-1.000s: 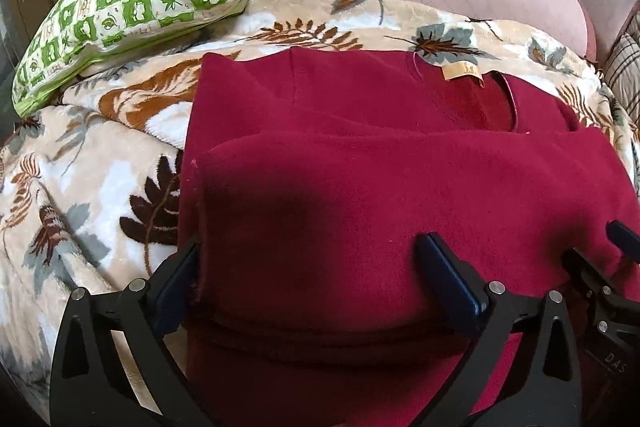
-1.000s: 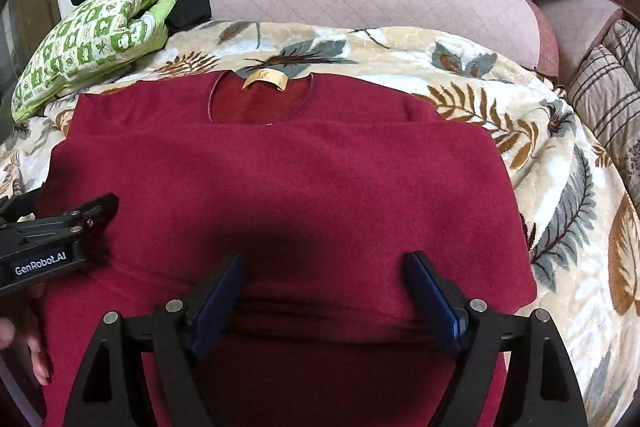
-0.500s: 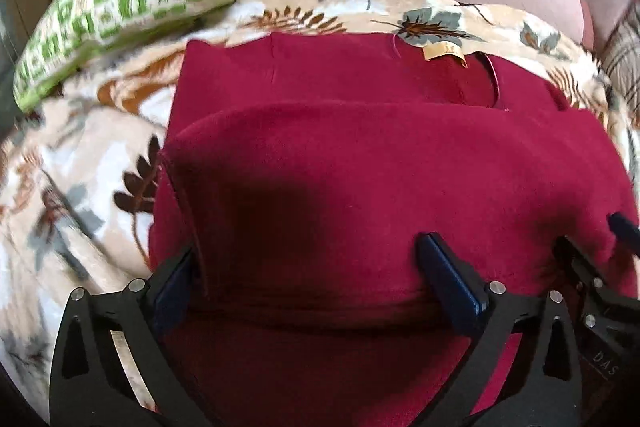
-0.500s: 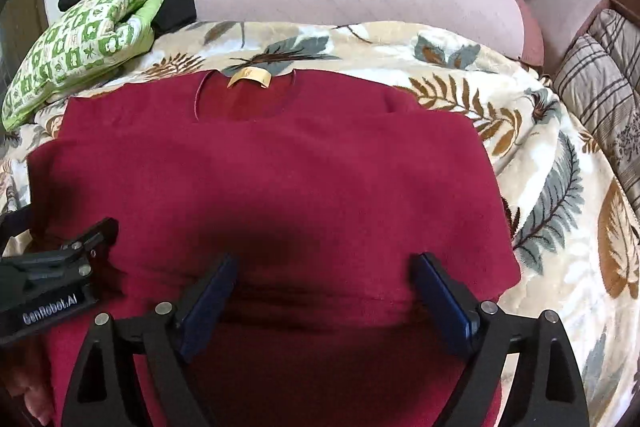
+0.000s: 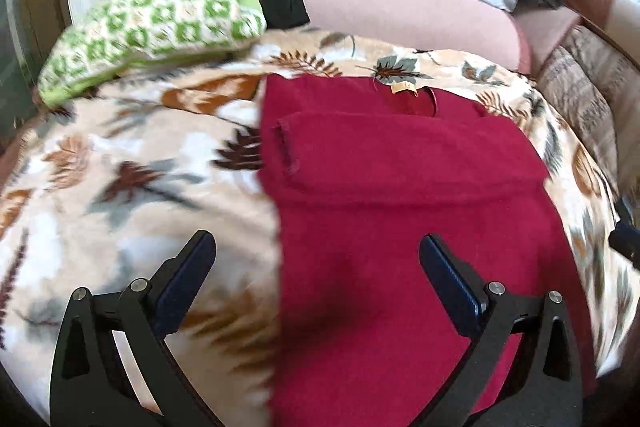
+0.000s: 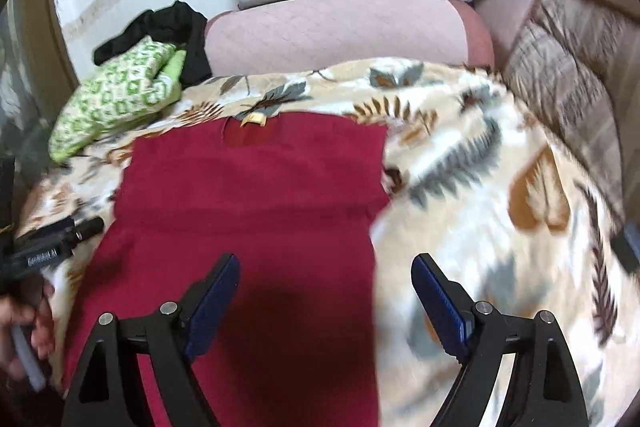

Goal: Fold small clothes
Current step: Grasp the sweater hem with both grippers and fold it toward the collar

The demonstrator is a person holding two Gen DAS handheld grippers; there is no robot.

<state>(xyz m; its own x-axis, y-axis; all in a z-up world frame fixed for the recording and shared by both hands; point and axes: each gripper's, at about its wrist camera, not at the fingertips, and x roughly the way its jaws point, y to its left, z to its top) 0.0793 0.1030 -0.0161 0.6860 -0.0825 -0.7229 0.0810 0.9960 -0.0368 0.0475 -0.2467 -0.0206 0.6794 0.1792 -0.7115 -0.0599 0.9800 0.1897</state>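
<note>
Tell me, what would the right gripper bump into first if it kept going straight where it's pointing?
Probably the red sweater, near its right edge. The right gripper is open and empty, angled down at the bed, with the leafy blanket just beside that edge. Depth is hard to judge, so the blanket is possible.

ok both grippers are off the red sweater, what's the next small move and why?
Probably bring both open grippers, left and right, down to the red sweater's near hem: it lies as a long strip, so a fold toward the collar label seems next.
</note>
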